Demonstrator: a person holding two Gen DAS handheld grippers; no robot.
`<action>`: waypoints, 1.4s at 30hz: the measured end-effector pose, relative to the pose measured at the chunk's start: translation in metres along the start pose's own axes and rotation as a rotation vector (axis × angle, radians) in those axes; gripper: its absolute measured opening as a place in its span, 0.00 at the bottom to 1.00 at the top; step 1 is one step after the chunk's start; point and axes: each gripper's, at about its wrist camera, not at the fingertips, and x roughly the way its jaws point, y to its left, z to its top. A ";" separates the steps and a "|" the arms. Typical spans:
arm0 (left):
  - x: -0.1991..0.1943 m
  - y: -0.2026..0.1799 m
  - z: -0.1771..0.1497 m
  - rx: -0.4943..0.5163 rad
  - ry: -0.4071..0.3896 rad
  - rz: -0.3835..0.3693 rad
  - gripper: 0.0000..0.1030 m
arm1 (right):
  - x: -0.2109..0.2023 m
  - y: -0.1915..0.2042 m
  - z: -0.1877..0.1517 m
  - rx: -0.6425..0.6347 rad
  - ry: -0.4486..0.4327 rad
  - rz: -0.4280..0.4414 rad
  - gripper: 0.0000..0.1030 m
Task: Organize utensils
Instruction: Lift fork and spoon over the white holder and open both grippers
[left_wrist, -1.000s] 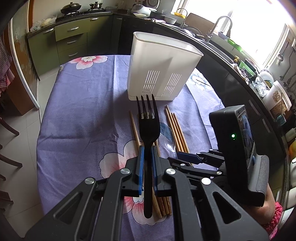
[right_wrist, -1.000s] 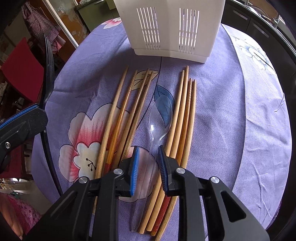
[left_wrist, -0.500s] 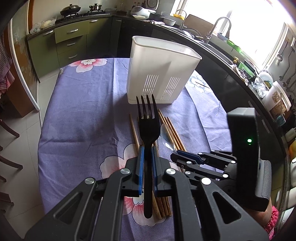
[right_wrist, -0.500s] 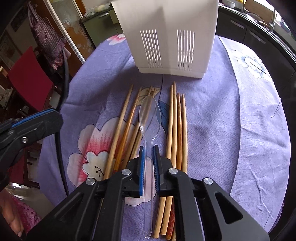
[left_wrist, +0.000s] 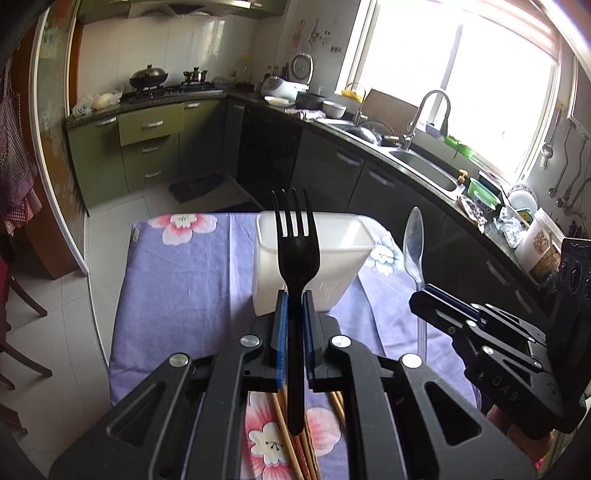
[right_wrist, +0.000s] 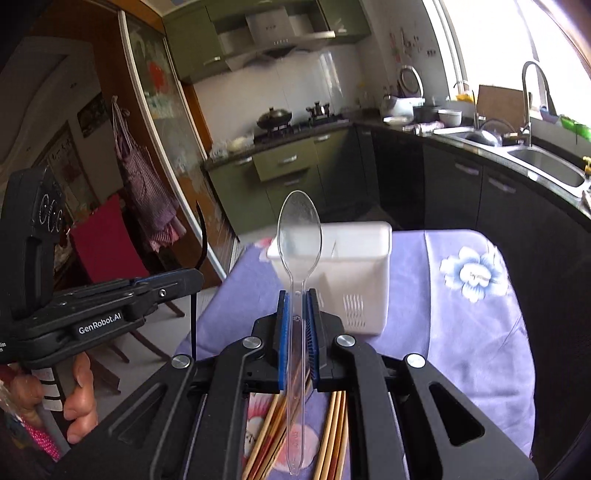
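Bundle of tan wooden chopsticks (left_wrist: 295, 446): mostly hidden beneath the gripper bodies, cut off at the bottom edge | white slotted plastic utensil holder (right_wrist: 354, 273): blurred, base partly covered by the blue pads | black plastic fork (right_wrist: 197, 266): only a dark sliver visible in the right wrist view

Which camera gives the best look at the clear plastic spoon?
The right wrist view: the clear spoon stands centred, bowl to handle tip, clamped in the right tongs. The left wrist view shows it small, at the right, handle partly hidden.
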 end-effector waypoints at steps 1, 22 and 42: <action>-0.001 -0.002 0.010 0.004 -0.030 0.006 0.08 | -0.004 0.001 0.012 -0.010 -0.035 -0.007 0.09; 0.117 -0.002 0.096 0.018 -0.259 0.036 0.08 | 0.060 -0.059 0.121 -0.012 -0.303 -0.156 0.09; 0.122 0.011 0.058 0.057 -0.259 0.036 0.10 | 0.105 -0.079 0.108 -0.019 -0.351 -0.097 0.09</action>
